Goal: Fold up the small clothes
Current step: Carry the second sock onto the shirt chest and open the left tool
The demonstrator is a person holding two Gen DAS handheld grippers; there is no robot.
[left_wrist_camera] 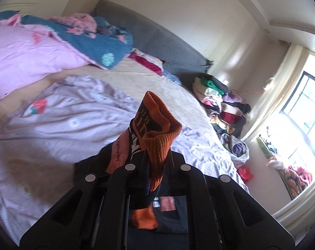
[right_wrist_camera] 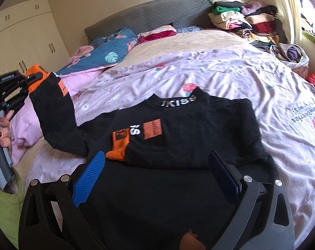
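Observation:
A small black sweater (right_wrist_camera: 190,125) with orange cuffs and white lettering lies on the lilac bedsheet (right_wrist_camera: 251,77). One sleeve is folded across its chest, with its orange cuff (right_wrist_camera: 116,153) near the front. My left gripper (left_wrist_camera: 155,154) is shut on the other sleeve's orange cuff (left_wrist_camera: 157,131) and holds it raised off the bed; in the right wrist view that gripper (right_wrist_camera: 35,77) is at the far left with the sleeve (right_wrist_camera: 53,114) stretched up to it. My right gripper (right_wrist_camera: 157,166) is open and empty, just above the sweater's lower part.
A pink and blue quilt (right_wrist_camera: 107,56) is bunched at the bed's left by the grey headboard (right_wrist_camera: 149,16). A pile of folded clothes (right_wrist_camera: 242,20) sits at the bed's far right corner. A window (left_wrist_camera: 303,108) and wardrobe doors (right_wrist_camera: 28,39) flank the bed.

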